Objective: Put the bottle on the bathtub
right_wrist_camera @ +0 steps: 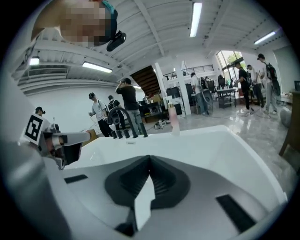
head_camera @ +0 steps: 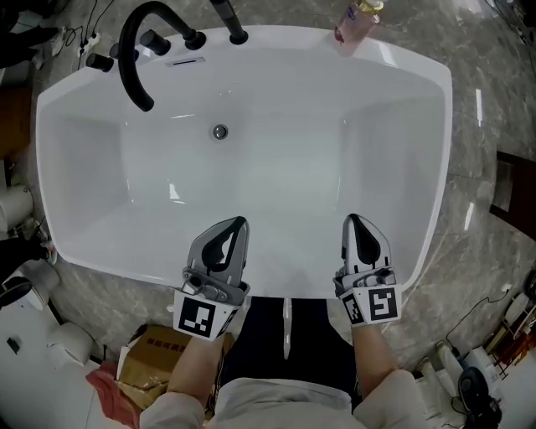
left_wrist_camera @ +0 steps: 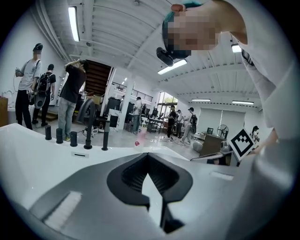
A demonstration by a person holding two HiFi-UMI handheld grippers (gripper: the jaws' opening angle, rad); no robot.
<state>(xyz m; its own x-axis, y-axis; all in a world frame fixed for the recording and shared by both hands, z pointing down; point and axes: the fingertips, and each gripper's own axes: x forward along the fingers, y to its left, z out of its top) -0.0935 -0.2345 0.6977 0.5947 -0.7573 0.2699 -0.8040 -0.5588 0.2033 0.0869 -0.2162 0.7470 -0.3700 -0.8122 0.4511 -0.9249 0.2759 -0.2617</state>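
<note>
Left gripper (head_camera: 241, 223) and right gripper (head_camera: 351, 219), both clenched empty, hang over one bathtub (head_camera: 437, 167), one bottle (head_camera: 355, 23) on its rim.

the bottle (head_camera: 355, 23) on the far rim of the tub (head_camera: 71, 167) is blurred, its top cut off by the head view's upper edge and its label unreadable; from the left gripper view it is only a tiny pink smear. one tap (head_camera: 228, 18) is cut at that same edge, and a box (head_camera: 159, 352) is half hidden behind the left arm (head_camera: 197, 369).

The hand-held gripper (right_wrist_camera: 150, 161) is closed, empty; bottle (right_wrist_camera: 174, 118) stands on bathtub rim (right_wrist_camera: 206, 130).
</note>
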